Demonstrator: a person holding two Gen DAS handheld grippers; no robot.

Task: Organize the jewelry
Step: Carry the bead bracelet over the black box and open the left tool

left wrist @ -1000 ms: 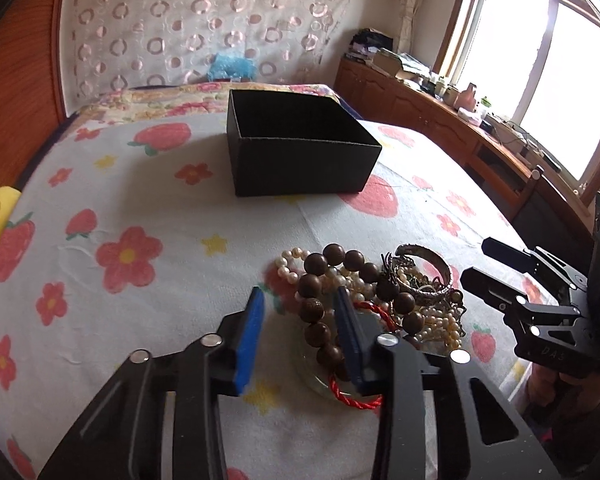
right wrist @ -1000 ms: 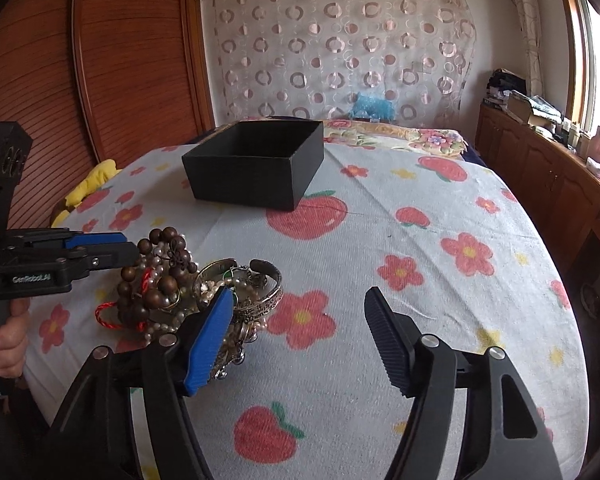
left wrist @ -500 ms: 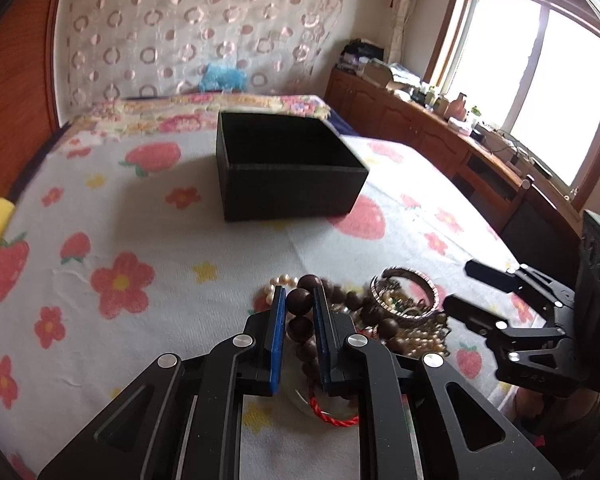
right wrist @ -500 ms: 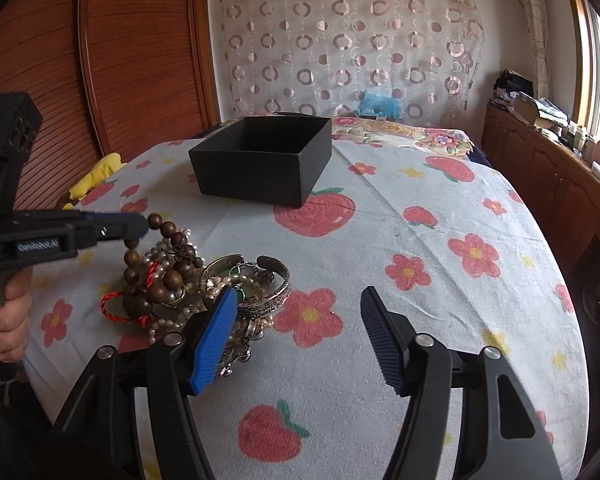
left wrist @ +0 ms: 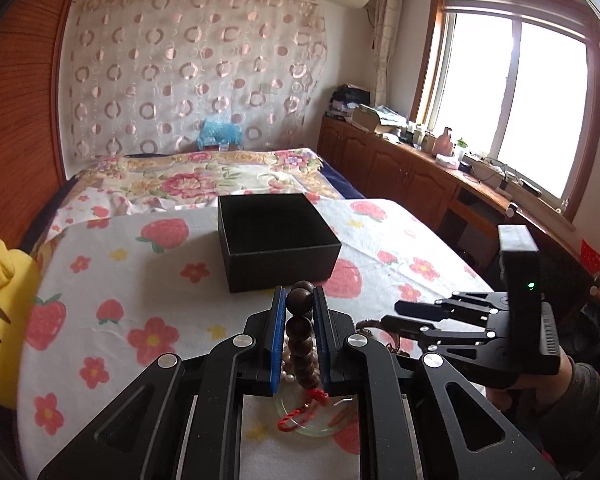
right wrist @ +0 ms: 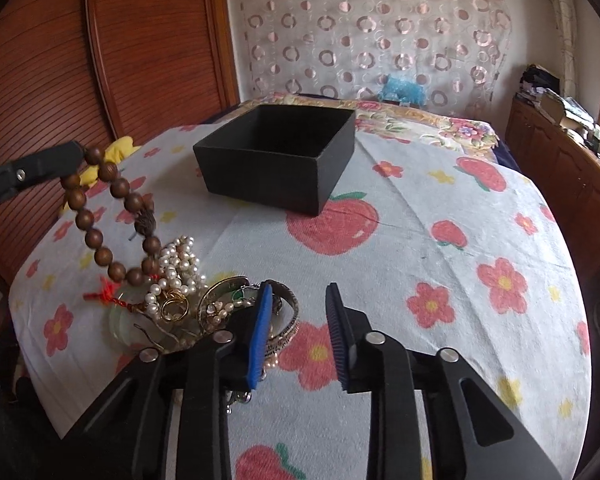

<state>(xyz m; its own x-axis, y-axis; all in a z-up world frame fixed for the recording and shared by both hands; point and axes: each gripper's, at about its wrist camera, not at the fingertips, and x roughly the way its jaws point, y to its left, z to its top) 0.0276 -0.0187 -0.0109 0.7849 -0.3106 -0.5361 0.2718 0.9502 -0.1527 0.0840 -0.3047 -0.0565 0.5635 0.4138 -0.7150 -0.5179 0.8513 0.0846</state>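
My left gripper is shut on a brown wooden bead bracelet and holds it lifted above the jewelry pile; in the right wrist view the bracelet hangs from the left gripper. The pile of pearls, rings, bangles, a jade bangle and a red cord lies on the flowered cloth. An open, empty black box stands beyond it, also in the right wrist view. My right gripper is open and empty, its left finger over a silver bangle.
A yellow plush lies at the bed's left edge. A wooden headboard stands left. Wooden cabinets with clutter run under the window on the right. A flowered quilt lies behind the box.
My left gripper closed on the wooden bead bracelet and lifted it off the pile. My right gripper narrowed somewhat and moved closer to the pile.
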